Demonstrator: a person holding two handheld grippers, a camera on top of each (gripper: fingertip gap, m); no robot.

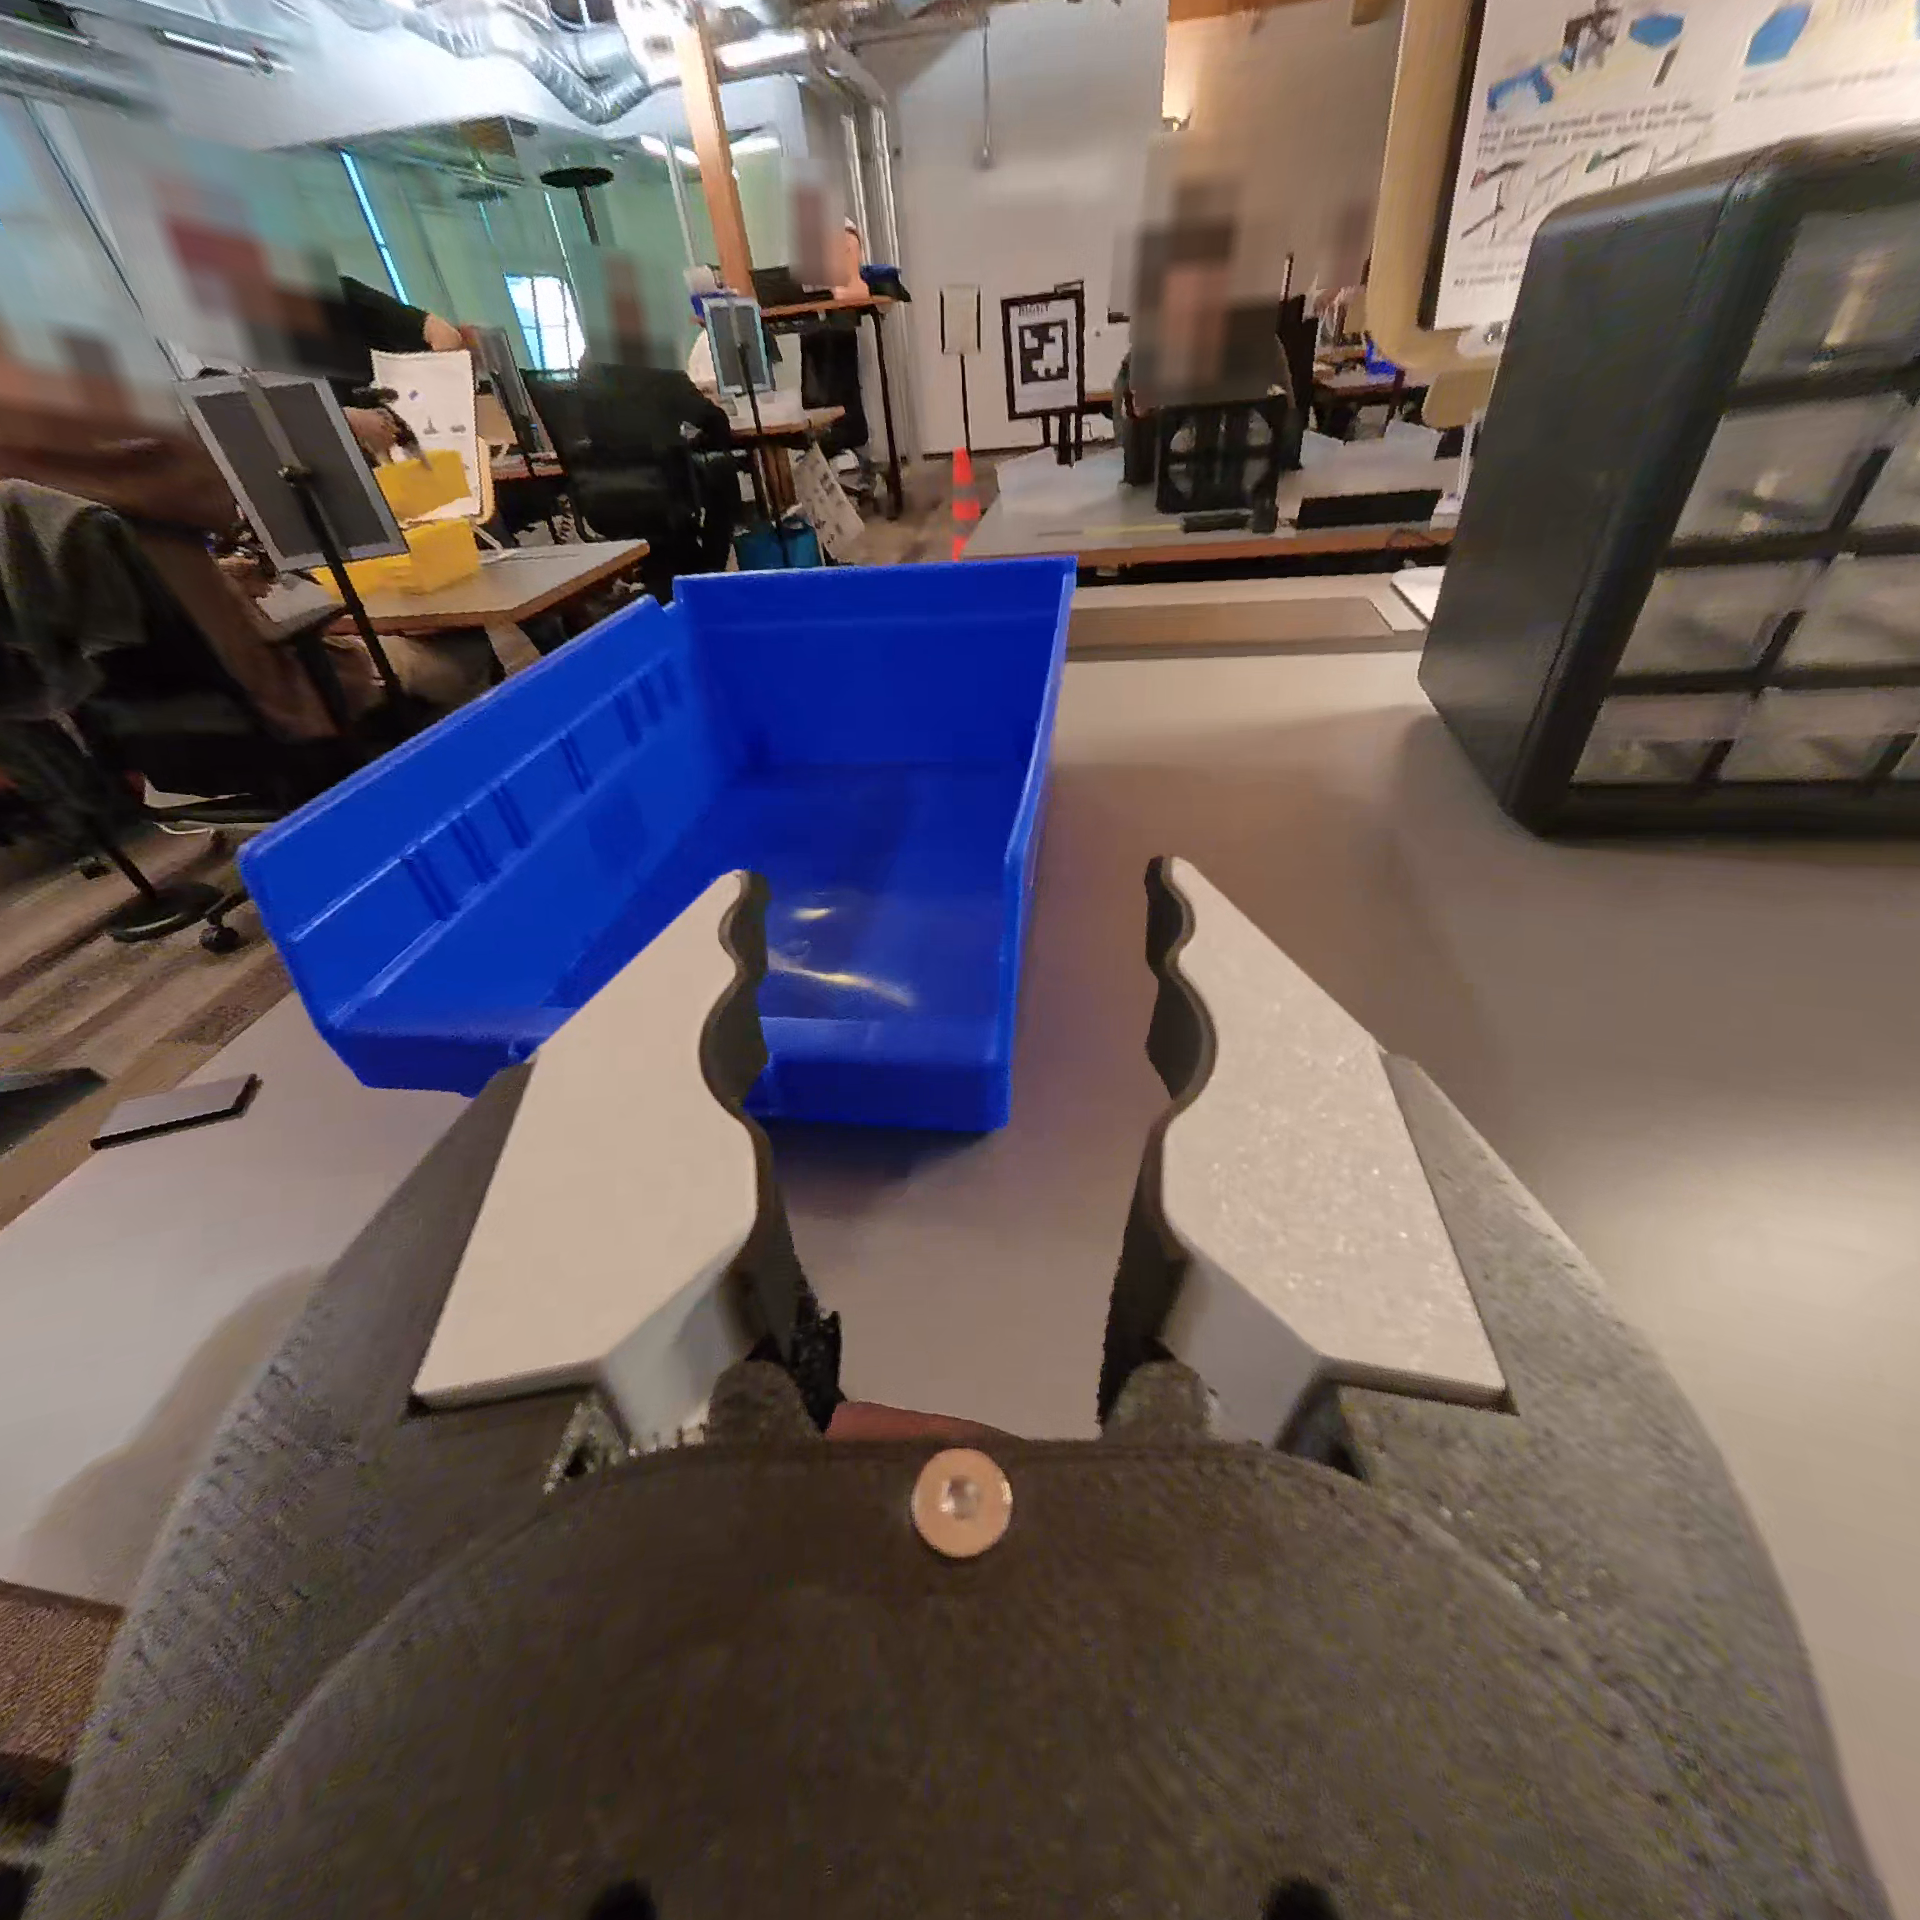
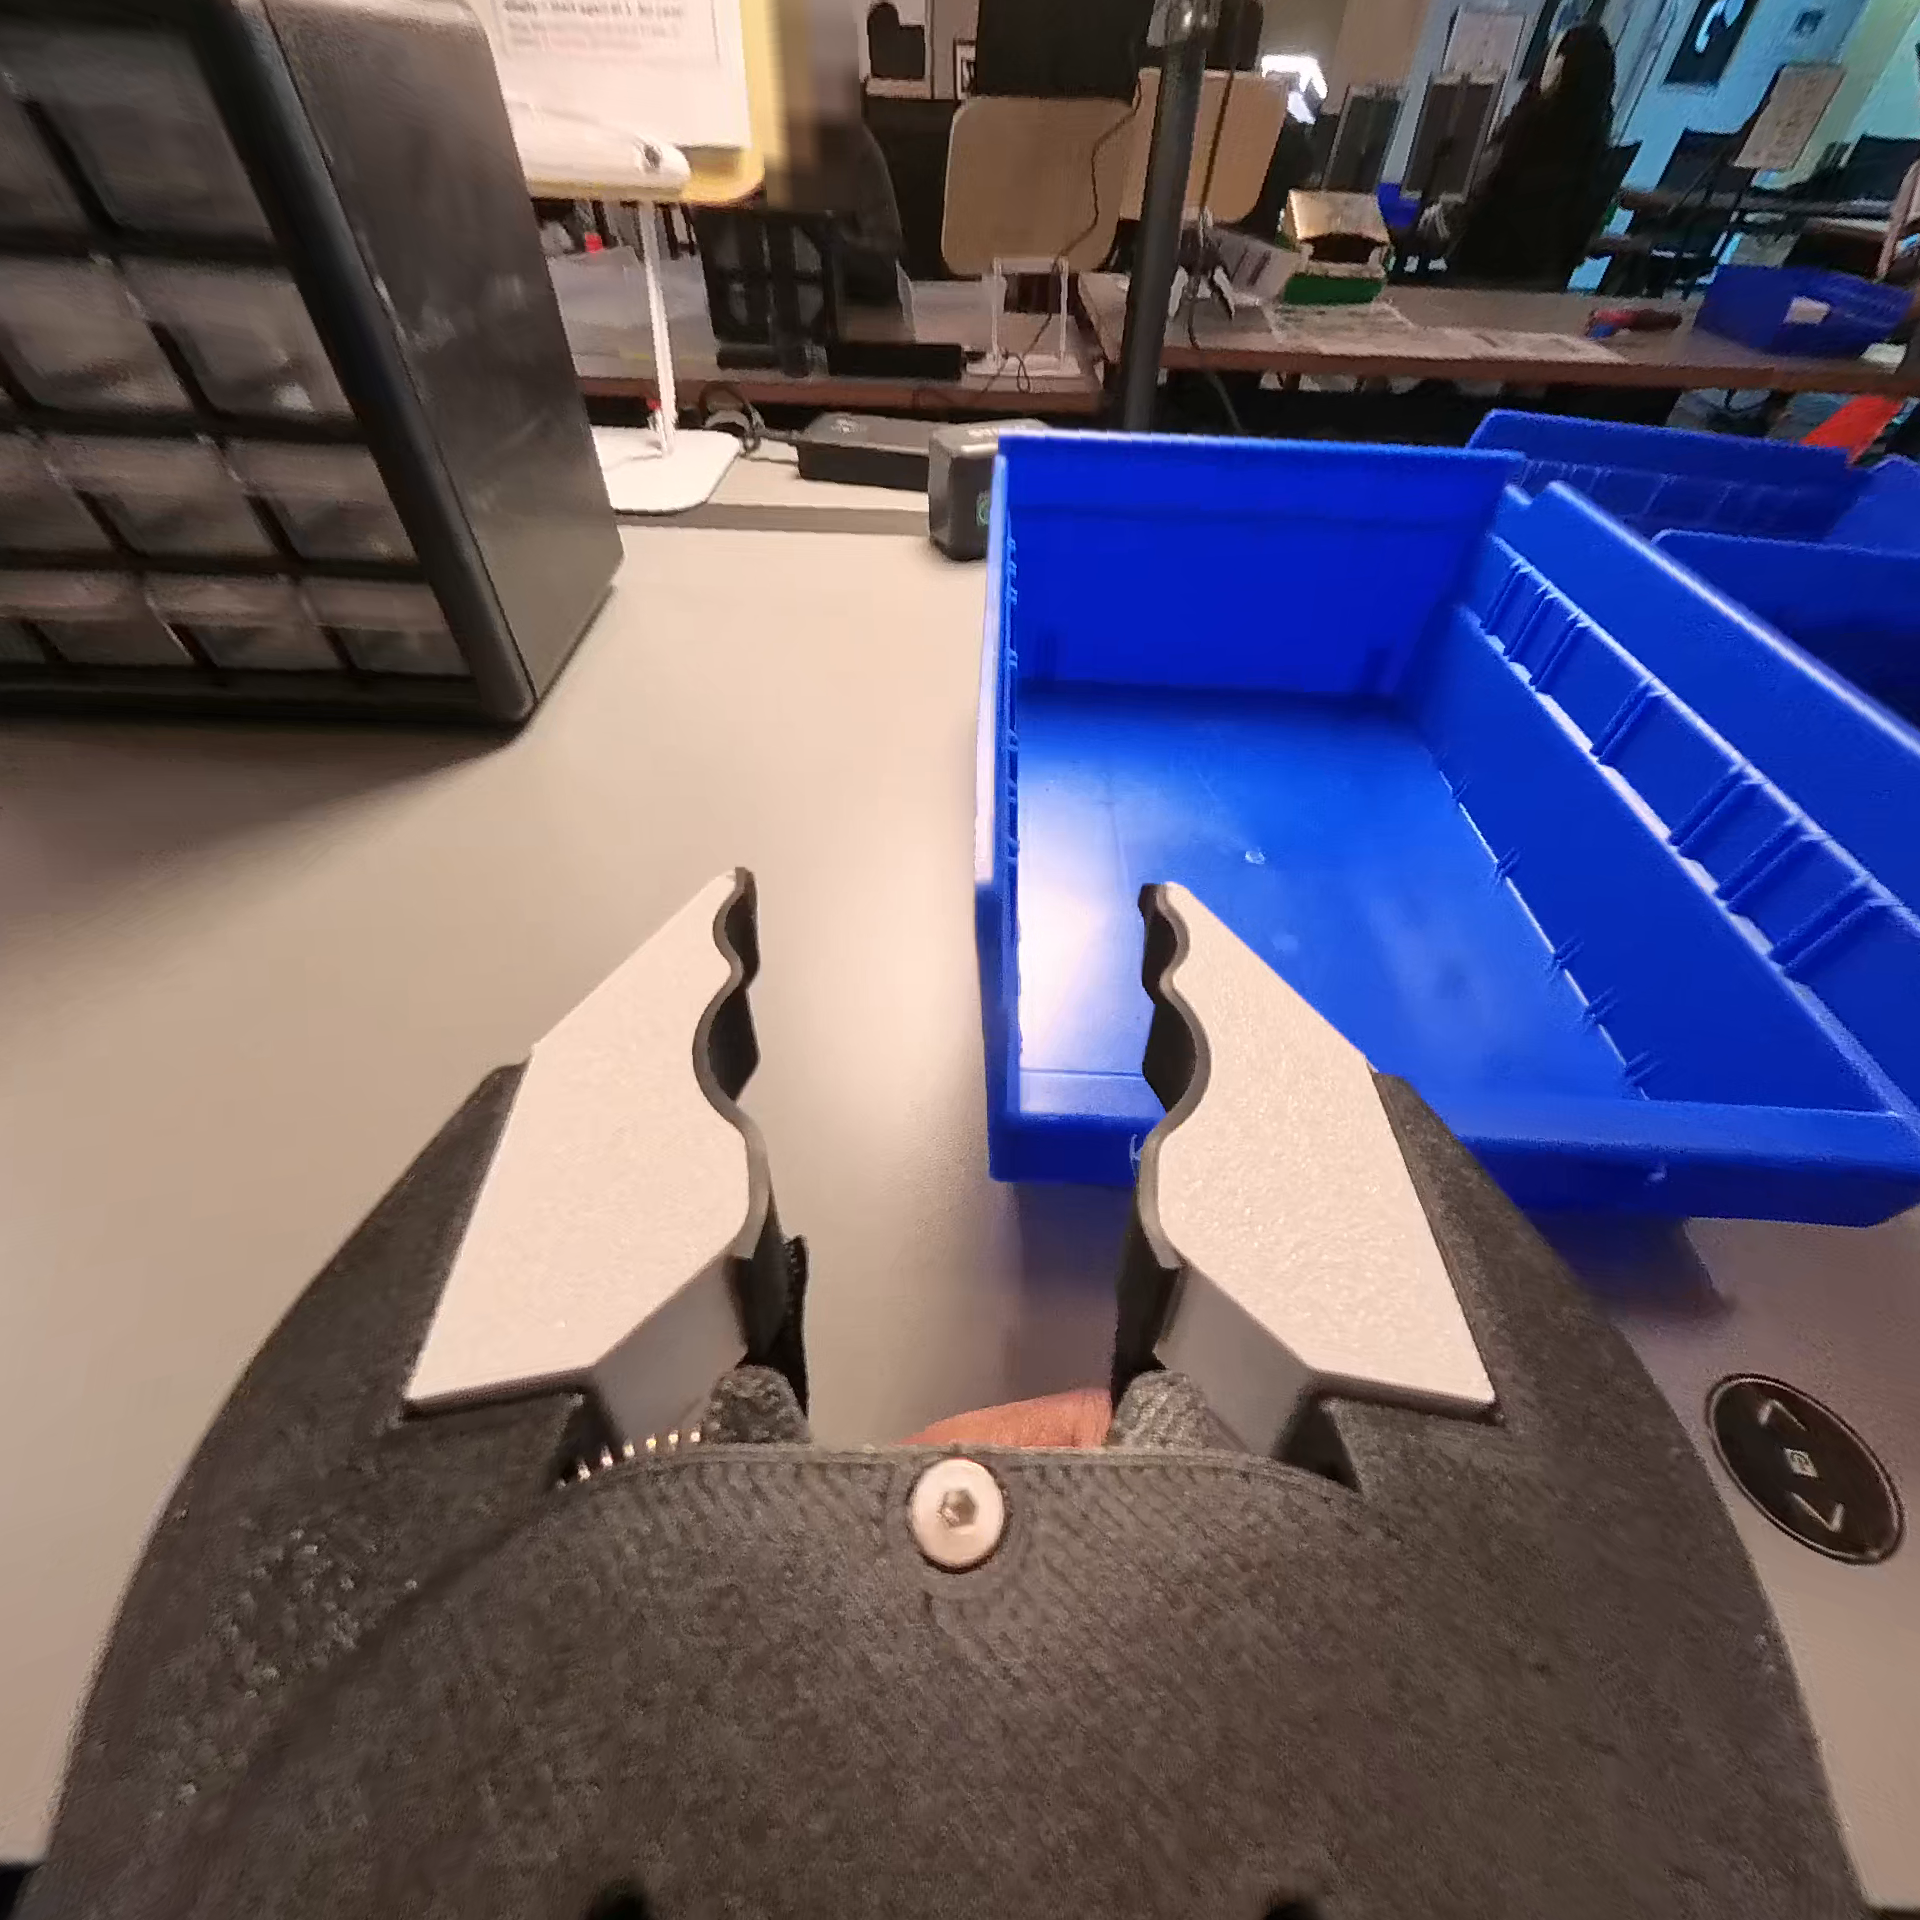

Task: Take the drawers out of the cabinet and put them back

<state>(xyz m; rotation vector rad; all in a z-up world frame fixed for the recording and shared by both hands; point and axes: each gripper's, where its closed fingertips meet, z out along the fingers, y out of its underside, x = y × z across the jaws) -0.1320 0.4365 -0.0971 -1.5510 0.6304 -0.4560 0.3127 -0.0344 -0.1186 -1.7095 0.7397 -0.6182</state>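
Tongs both spread wide, nothing between the pads: my left tongs (image 1: 951,883) hang over the near end of a blue bin (image 1: 831,727) at the tabletop's (image 1: 1351,1039) left edge, my right tongs (image 2: 945,894) beside another blue bin (image 2: 1351,831) toward the right edge. Black cabinet (image 1: 1621,520) with its drawers (image 1: 1766,468) in stands toward the tabletop's far edge, between the bins.

Right gripper (image 2: 948,883) wide open, nothing between pads, hovering over grey table (image 2: 416,935). Blue bin (image 2: 1299,831) sits just ahead to right, right fingertip (image 2: 1169,914) over its near-left corner. More blue bins (image 2: 1714,540) behind it. Black drawer cabinet (image 2: 312,364) far left, bit blurry, drawers all in.
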